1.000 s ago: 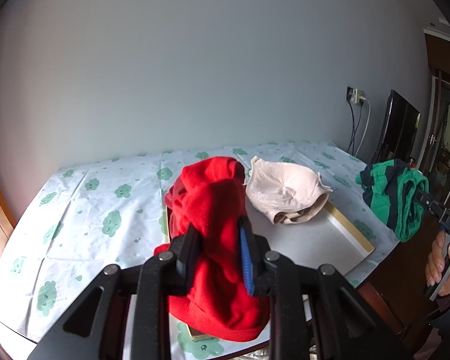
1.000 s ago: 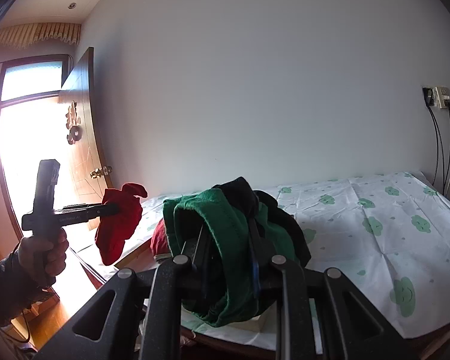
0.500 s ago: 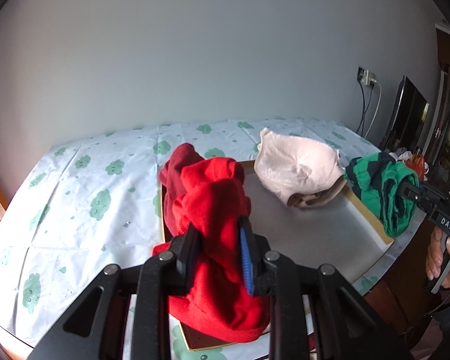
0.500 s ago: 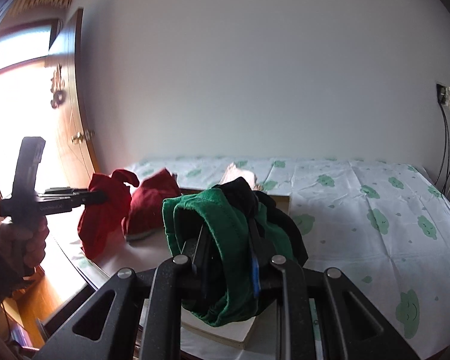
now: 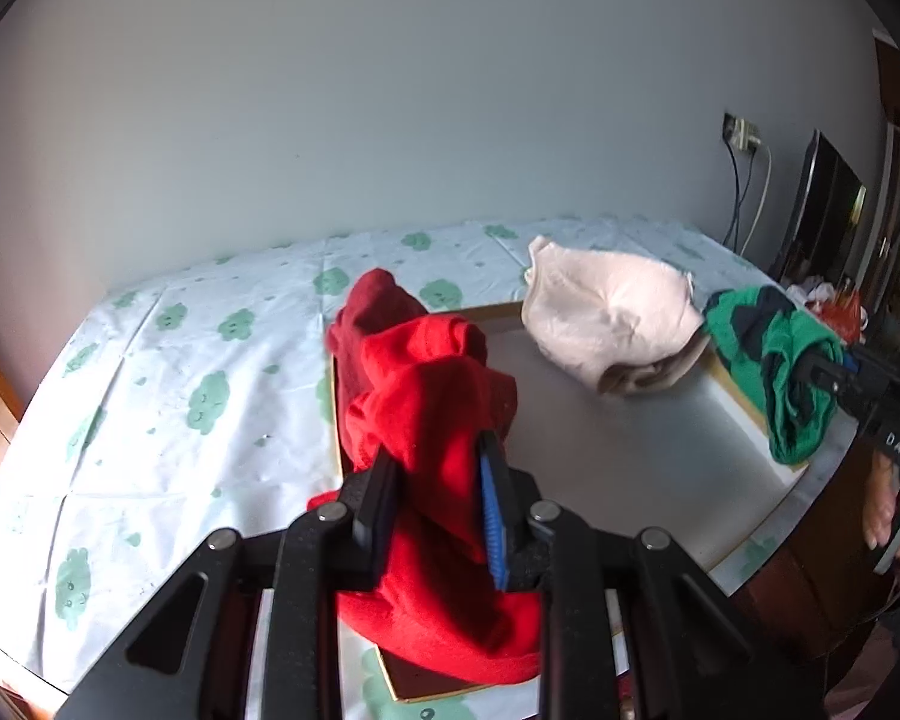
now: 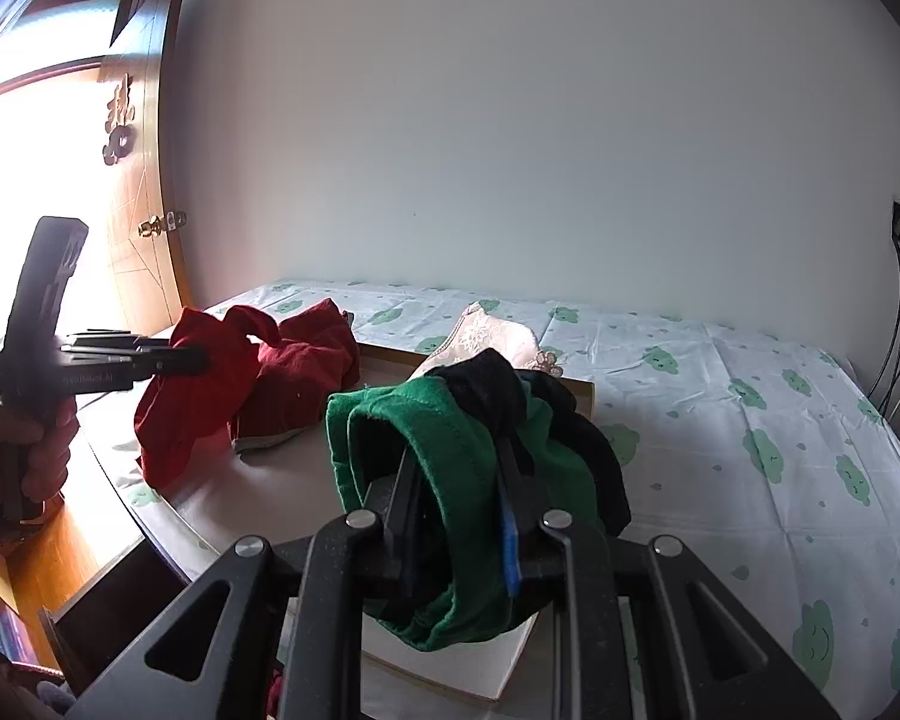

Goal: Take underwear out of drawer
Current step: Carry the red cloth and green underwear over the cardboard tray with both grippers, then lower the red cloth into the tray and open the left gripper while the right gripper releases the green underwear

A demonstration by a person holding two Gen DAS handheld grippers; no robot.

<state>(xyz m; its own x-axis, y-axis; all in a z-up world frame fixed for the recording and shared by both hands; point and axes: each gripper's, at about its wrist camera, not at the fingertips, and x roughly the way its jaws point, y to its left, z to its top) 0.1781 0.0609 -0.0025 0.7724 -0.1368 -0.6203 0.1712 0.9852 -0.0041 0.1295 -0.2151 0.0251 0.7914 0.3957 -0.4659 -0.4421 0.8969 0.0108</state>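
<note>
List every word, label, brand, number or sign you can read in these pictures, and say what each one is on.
"DAS": white letters on the black body of the right hand-held gripper, at the right edge of the left wrist view.
Pale print on the side of the black left hand-held gripper: too blurred to read.
Dark ornamental sign on the brown wooden door: shape visible, not legible.
Nothing else carries text.

We have 2 wrist views, each looking along its own fingers, tilted down at the bed (image 5: 168, 396) against the wall; the left view faces rightward, the right leftward; both share the grey board (image 5: 642, 450) and see the opposite gripper.
</note>
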